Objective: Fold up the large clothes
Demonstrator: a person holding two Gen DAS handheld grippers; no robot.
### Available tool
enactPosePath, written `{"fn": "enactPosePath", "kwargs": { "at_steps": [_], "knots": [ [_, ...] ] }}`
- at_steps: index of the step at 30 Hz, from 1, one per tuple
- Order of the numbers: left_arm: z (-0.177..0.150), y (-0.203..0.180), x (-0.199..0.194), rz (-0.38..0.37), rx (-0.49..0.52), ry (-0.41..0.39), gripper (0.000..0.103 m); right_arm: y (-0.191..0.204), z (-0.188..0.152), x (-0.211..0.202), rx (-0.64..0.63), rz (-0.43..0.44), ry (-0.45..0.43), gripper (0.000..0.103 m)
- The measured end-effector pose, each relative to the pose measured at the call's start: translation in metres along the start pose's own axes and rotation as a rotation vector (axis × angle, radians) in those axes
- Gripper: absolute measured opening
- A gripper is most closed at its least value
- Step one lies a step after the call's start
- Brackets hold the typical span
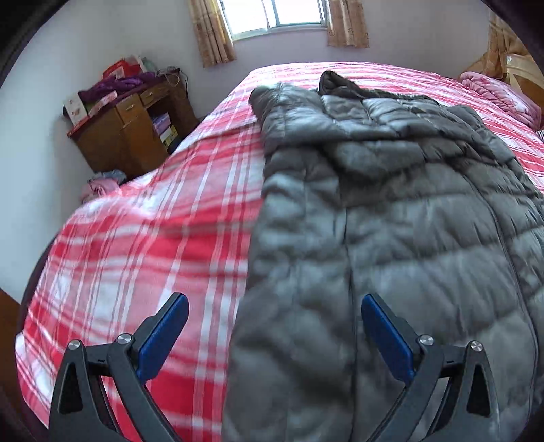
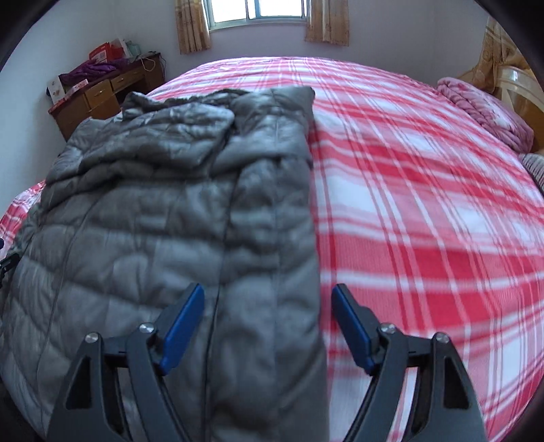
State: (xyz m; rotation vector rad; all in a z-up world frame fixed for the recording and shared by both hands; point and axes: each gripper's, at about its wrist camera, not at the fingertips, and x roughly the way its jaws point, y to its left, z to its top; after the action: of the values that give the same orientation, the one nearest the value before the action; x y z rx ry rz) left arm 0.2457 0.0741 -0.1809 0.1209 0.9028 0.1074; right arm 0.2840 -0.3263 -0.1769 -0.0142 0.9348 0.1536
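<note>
A grey quilted puffer jacket (image 1: 391, 210) lies lengthwise on a bed with a red and white plaid cover (image 1: 142, 238), both sleeves folded in over its body. My left gripper (image 1: 274, 304) hovers open above the jacket's left edge near the hem, nothing between its blue pads. In the right wrist view the same jacket (image 2: 163, 210) fills the left half and the plaid cover (image 2: 425, 210) the right. My right gripper (image 2: 268, 295) stands open over the jacket's right edge, its jaws apart and holding nothing.
A wooden desk (image 1: 132, 129) piled with boxes and purple cloth stands against the far left wall. A pink blanket (image 2: 486, 112) lies bunched at the bed's far right by a headboard. A curtained window (image 1: 278, 17) is in the far wall. Pink cloth (image 1: 102, 185) lies on the floor.
</note>
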Motion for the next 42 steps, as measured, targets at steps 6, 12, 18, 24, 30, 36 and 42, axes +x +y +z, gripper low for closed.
{"fn": "enactPosePath", "kwargs": {
  "at_steps": [6, 12, 18, 24, 30, 36, 42],
  "knots": [
    [-0.037, 0.007, -0.012, -0.042, -0.044, 0.028, 0.102, 0.004, -0.04, -0.027, 0.007, 0.012, -0.012, 0.079],
    [-0.062, 0.012, -0.021, -0.105, -0.094, 0.044, 0.102, 0.004, -0.071, -0.047, 0.012, -0.001, -0.027, 0.079],
    [-0.076, 0.013, -0.028, -0.159, -0.127, 0.05, 0.102, 0.004, -0.098, -0.063, 0.02, 0.001, -0.033, 0.079],
    [-0.086, 0.011, -0.038, -0.223, -0.13, 0.057, 0.083, 0.002, -0.115, -0.075, 0.04, 0.025, -0.029, 0.067],
    [-0.088, -0.002, -0.062, -0.277, -0.015, -0.005, 0.015, 0.003, -0.132, -0.087, 0.08, 0.18, -0.034, 0.013],
    [-0.071, 0.017, -0.127, -0.347, -0.024, -0.19, 0.01, 0.003, -0.123, -0.13, 0.099, 0.242, -0.178, 0.009],
    [-0.047, 0.05, -0.215, -0.448, -0.056, -0.355, 0.01, 0.006, -0.102, -0.213, 0.041, 0.294, -0.349, 0.009]
  ]
}}
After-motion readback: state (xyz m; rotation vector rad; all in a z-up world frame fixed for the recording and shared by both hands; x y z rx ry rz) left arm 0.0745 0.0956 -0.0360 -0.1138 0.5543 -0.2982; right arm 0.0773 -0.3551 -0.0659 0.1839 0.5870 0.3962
